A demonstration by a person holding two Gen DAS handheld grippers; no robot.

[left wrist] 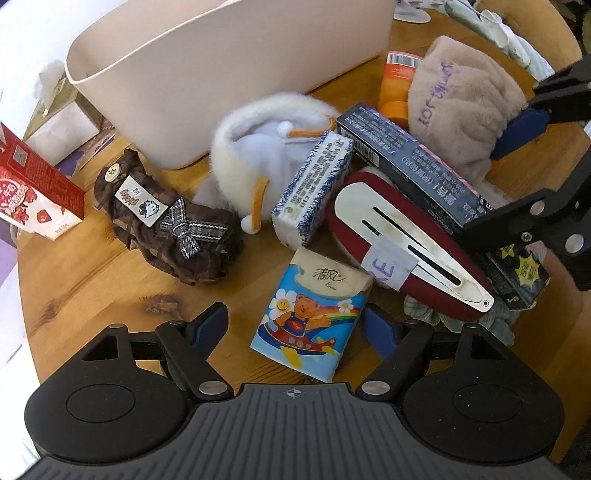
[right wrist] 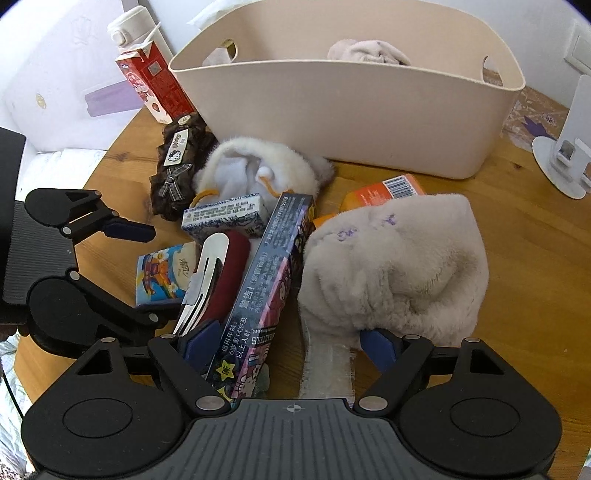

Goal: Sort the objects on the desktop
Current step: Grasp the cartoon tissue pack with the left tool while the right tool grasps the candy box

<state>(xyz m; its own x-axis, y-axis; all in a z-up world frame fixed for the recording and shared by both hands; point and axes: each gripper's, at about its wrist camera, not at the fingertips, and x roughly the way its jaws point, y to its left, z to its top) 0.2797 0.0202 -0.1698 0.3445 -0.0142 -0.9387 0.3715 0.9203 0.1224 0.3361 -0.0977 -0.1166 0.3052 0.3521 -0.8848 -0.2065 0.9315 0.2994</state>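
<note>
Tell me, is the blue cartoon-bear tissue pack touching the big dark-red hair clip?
Touching. The left wrist view shows the blue cartoon-bear tissue pack with its top corner tucked under the dark-red hair clip, no gap between them.

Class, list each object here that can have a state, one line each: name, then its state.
Beige basket: upright, a plush item inside.
Milk carton: upright, looks sealed.
Cartoon tissue pack: lying flat, between the left tool's fingers.
Dark long box: tilted, resting on other items.
Left tool: open.
Right tool: open, straddling the dark box and a plush slipper.

surface: round wooden table | backdrop: white wall | light: bright, daylight-like
</note>
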